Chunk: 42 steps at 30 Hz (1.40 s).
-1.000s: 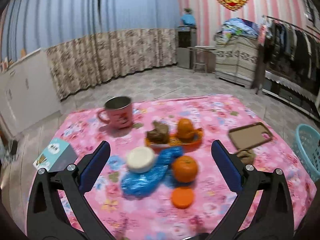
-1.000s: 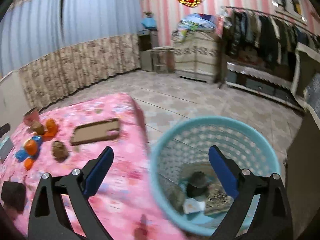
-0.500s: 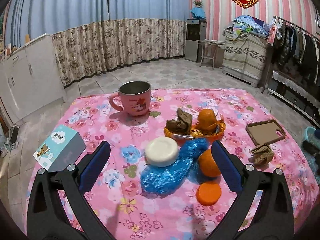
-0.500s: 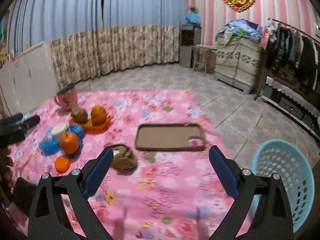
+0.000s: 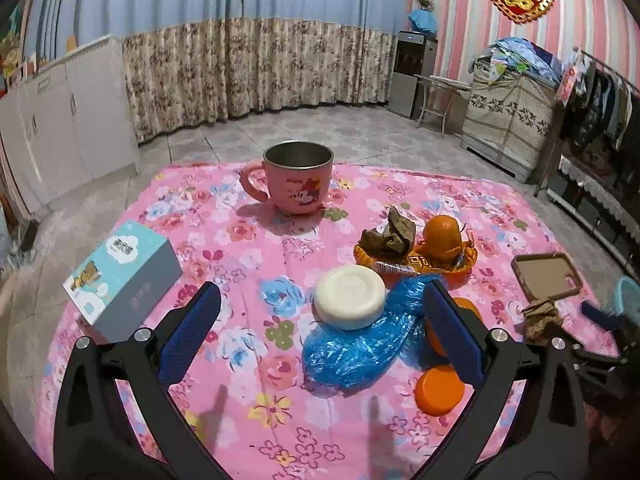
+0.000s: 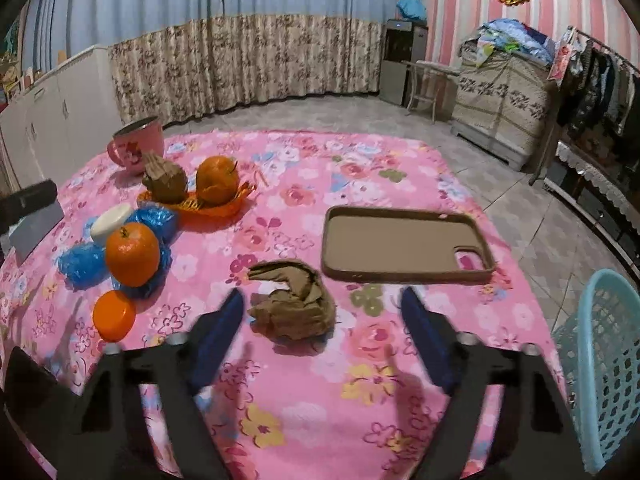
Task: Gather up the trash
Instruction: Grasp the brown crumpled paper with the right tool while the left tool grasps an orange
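The right gripper [image 6: 320, 312] hovers over the crumpled brown paper [image 6: 294, 306], jaws closing, pads not touching it; the paper lies on the floral cloth [image 6: 304, 408] beside the phone case [image 6: 404, 244]. The left gripper [image 5: 320, 332] gapes wide above the blue plastic wrap [image 5: 360, 344]; the blue basket [image 6: 600, 360] waits off the table's right edge.

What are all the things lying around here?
Mug: one, pink, far side of the table.
Tissue box: one, blue and grey, table's left edge.
Oranges: two, one loose, one in the orange tray.
Brown paper wads: two, one loose, one in the tray.
Blue plastic bag: one, crumpled, under a white disc.
Orange lid: one.
Phone case: one, brown.
Basket: one, turquoise, on the floor.
Left gripper: open.
Right gripper: closing, before the loose wad.
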Each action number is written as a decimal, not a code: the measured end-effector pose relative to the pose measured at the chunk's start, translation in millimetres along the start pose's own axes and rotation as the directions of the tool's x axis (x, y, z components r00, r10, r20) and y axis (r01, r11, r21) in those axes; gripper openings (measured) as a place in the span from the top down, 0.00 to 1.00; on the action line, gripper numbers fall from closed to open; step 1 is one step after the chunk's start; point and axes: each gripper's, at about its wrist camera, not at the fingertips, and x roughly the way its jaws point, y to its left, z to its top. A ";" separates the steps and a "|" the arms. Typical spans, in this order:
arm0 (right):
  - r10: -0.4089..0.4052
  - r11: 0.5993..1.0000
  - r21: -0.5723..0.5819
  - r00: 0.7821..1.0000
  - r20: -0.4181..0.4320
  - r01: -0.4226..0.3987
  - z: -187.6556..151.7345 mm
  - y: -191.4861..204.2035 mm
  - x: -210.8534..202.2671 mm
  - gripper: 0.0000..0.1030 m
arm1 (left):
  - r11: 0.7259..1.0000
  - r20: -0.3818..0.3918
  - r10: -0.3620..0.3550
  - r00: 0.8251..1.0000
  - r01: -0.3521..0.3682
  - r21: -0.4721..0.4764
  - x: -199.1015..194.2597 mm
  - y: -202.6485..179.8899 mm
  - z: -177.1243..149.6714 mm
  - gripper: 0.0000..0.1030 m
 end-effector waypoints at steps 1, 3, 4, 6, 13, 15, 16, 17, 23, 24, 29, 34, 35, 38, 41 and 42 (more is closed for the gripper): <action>0.025 1.000 0.005 1.000 -0.012 -0.025 0.6 0.8 2.9 0.43 | 1.000 0.007 0.002 1.000 -0.002 -0.013 -0.3 0.6 -0.4 0.05; 0.062 0.998 0.013 0.998 -0.023 -0.062 0.1 0.7 4.7 0.54 | 1.000 0.015 0.013 1.000 -0.013 -0.009 -0.5 -1.3 -0.1 0.05; 0.072 0.997 0.015 0.997 -0.026 -0.072 -0.2 1.2 5.9 0.62 | 1.000 0.019 0.021 1.000 -0.021 -0.005 -0.6 -3.0 -0.1 0.05; 0.101 0.995 0.025 0.994 -0.030 -0.100 -0.9 0.4 6.9 0.71 | 1.000 0.018 0.022 1.000 -0.022 -0.001 -0.1 -5.9 -0.4 0.05; 0.073 0.996 0.054 0.997 0.040 -0.075 4.1 -14.4 -14.8 0.72 | 0.998 0.010 -0.002 1.000 0.001 0.068 2.7 -32.5 -5.2 0.05; 0.056 0.996 0.062 0.997 0.048 -0.059 6.0 -21.4 -19.5 0.72 | 0.996 0.016 -0.014 1.000 0.012 0.094 2.4 -43.4 -8.1 0.05; 0.045 0.996 0.072 0.998 0.052 -0.049 6.3 -26.7 -22.2 0.72 | 0.994 0.018 -0.017 1.000 0.015 0.110 2.9 -50.7 -10.4 0.05; 0.040 0.996 0.079 0.998 0.055 -0.044 6.3 -30.9 -23.7 0.72 | 0.991 0.015 -0.022 1.000 0.020 0.130 4.1 -58.8 -13.3 0.05; 0.022 0.988 0.149 0.999 0.050 -0.029 4.5 -58.4 -27.1 0.72 | 0.985 -0.020 -0.099 0.995 0.101 0.142 5.4 -82.9 -18.0 0.06; 0.022 0.986 0.163 0.999 0.049 -0.030 4.3 -62.0 -26.9 0.72 | 0.984 -0.028 -0.118 0.993 0.121 0.128 6.4 -84.1 -18.4 0.08; 0.028 0.983 0.182 0.998 0.051 -0.037 4.0 -67.0 -26.9 0.72 | 0.982 -0.105 -0.102 0.989 0.117 0.150 19.9 -97.6 -21.6 0.24; 0.036 0.983 0.176 0.998 0.052 -0.045 4.6 -63.8 -25.3 0.72 | 0.984 -0.178 -0.064 0.982 0.092 0.153 33.2 -104.3 -25.1 0.37; 0.038 0.984 0.175 0.998 0.051 -0.047 4.6 -63.3 -24.9 0.72 | 0.984 -0.191 -0.072 0.979 0.101 0.147 35.2 -104.6 -25.7 0.39; 0.037 0.984 0.174 0.998 0.052 -0.045 4.0 -62.9 -25.6 0.72 | 0.984 -0.214 -0.093 0.972 0.123 0.131 38.8 -103.3 -26.9 0.50; 0.038 0.983 0.175 0.998 0.051 -0.046 3.8 -62.9 -25.8 0.72 | 0.985 -0.211 -0.106 0.972 0.132 0.114 37.6 -100.3 -26.9 0.56; 0.037 0.984 0.175 0.998 0.051 -0.045 3.8 -62.0 -25.5 0.72 | 0.985 -0.209 -0.111 0.972 0.136 0.111 37.2 -99.8 -26.5 0.59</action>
